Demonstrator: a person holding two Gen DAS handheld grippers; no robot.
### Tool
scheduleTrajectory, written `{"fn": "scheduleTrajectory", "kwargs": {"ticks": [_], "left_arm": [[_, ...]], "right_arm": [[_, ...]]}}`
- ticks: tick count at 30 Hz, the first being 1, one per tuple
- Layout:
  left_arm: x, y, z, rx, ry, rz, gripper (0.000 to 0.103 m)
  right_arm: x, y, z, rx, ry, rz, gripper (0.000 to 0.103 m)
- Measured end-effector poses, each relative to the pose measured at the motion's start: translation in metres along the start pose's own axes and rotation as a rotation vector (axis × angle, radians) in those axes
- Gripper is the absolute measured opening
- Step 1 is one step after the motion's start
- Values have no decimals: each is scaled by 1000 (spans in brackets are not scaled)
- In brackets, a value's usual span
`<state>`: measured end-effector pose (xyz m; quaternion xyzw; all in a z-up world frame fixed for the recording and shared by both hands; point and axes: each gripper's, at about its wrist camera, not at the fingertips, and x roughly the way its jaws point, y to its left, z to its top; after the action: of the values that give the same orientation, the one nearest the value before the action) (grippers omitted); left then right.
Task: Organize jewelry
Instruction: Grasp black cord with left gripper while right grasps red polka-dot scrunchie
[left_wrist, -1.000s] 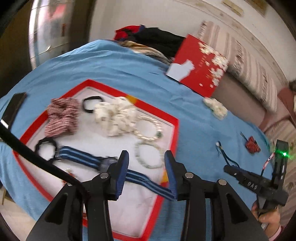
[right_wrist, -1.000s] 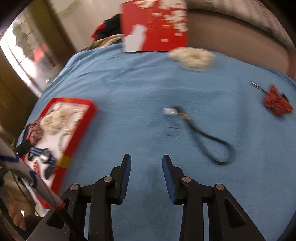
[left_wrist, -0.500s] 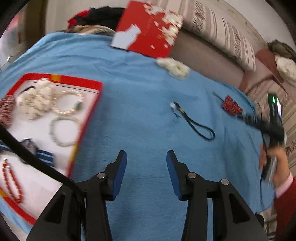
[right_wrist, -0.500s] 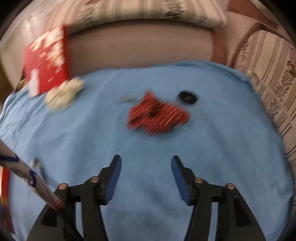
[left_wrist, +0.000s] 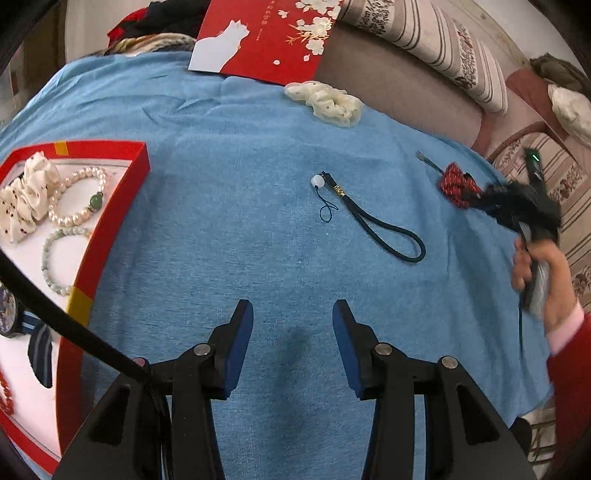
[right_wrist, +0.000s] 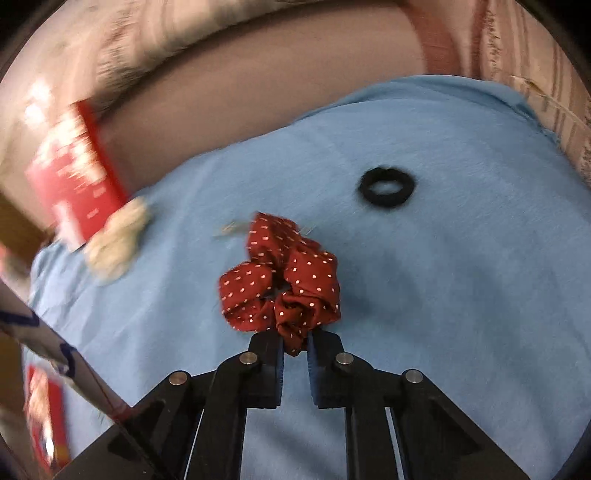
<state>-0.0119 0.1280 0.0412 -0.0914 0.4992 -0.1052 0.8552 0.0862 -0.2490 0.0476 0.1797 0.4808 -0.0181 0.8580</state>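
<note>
Right hand-held gripper (right_wrist: 295, 341) pinches red dotted scrunchie (right_wrist: 280, 284); no writing legible.

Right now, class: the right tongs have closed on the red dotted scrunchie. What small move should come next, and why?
Probably lift it straight up off the blue cloth. The right tongs pinch only the near fold of the red dotted scrunchie; the rest lies on the cloth, and the red tray is well off to the left.
</note>
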Motion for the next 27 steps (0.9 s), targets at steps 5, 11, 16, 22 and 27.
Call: {"fn": "scheduleTrajectory", "kwargs": {"ticks": [5,11,16,22,27], "left_arm": [[3,-2,-3,1,-3,-6,45],[11,-18,0,10,15,1,48],[35,-35,19,-19,67,-8,48],[74,-54,57,-53,106,-27,48],[94,-66,79,-53,99,-4,54]], "right_arm": [[-44,20,-70,-152,23,111,14],[-75,16,-118,-200,-61,128,57],[-71,-1,-114,-79,-72,208,57],[-61,-3,-108,-73,-61,211,57],[-54,5,-106,-119,-68,186,57]]}}
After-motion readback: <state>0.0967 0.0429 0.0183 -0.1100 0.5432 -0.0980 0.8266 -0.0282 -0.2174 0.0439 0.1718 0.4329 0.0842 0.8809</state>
